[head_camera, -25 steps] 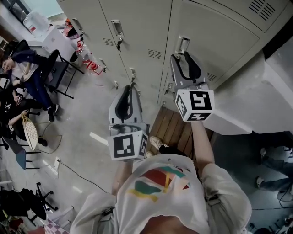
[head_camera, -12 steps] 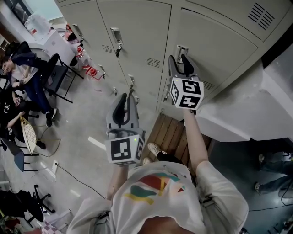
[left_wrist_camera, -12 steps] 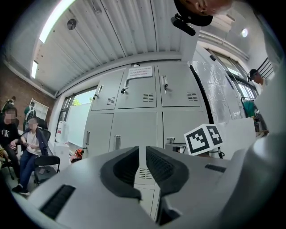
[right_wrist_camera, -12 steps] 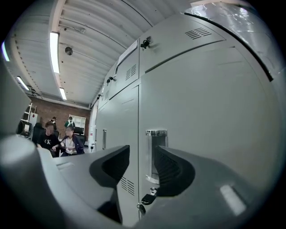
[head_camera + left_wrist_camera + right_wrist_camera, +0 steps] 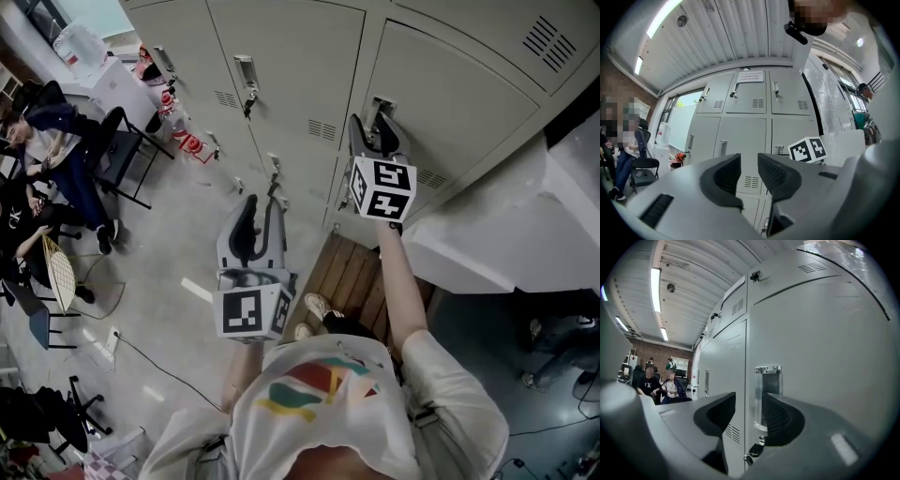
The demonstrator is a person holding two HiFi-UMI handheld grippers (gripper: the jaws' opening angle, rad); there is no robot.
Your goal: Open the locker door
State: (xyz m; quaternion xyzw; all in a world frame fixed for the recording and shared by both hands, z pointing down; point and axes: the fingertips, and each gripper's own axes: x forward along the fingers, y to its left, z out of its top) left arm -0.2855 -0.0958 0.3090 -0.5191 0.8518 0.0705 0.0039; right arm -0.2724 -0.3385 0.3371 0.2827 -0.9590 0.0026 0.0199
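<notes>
A: Which step of the locker job is this?

B: The reach, I'd say; nothing is gripped yet. The left gripper [image 5: 258, 214], low and left of centre in the head view, has no part in it. Its jaws have just been opening and stand partly apart with nothing between them, well short of the lockers [image 5: 281, 84].

A: And the other one?

B: The right gripper [image 5: 372, 131] is right of centre near the top of the head view, close up to the door [image 5: 459, 103]. Its jaws have just been opening too and now stand wide, holding nothing. In the right gripper view the handle [image 5: 769, 380] shows through the gap, just right of centre. It lies beyond the tips and, as far as I can tell, is untouched.

A: The door itself?

B: It fills the upper right of the head view, flush with its neighbours, so still closed.

A: How does the handle lie?

B: It's a narrow recessed pull whose long axis runs up and down the door. It faces straight out at the gripper and sits near the door's left edge in that view, so I'd guess the hinges are on the right.

A: What's the next move?

B: Ease forward until the jaws straddle the pull, close, then draw back in an arc. A lock [image 5: 754, 449] hangs just below the handle. I can't tell whether it's fastened, and if it is, the door won't come.
</notes>
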